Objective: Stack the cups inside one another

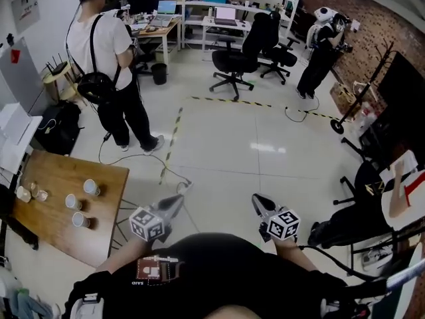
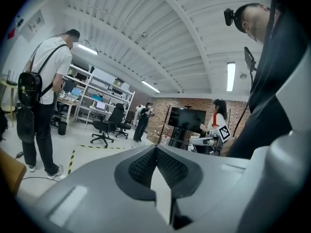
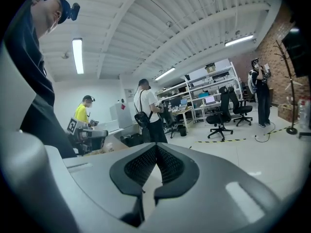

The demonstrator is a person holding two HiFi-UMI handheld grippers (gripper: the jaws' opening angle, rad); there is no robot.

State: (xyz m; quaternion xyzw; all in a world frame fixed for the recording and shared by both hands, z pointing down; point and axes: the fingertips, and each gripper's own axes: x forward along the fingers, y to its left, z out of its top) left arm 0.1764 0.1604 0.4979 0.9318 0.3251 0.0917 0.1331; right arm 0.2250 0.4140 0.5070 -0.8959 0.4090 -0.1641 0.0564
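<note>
Currently — cups pale, unstacked | left hand-held gripper, right hand-held gripper — closed, empty

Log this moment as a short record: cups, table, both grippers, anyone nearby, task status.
cups: three, apart on the table, none nested
table: wooden, at the head view's left, off to the side of both grippers
left gripper: jaws shut, nothing between them
right gripper: jaws shut, nothing between them
person: standing beyond the table, wearing a backpack
stacking: not yet begun
</note>
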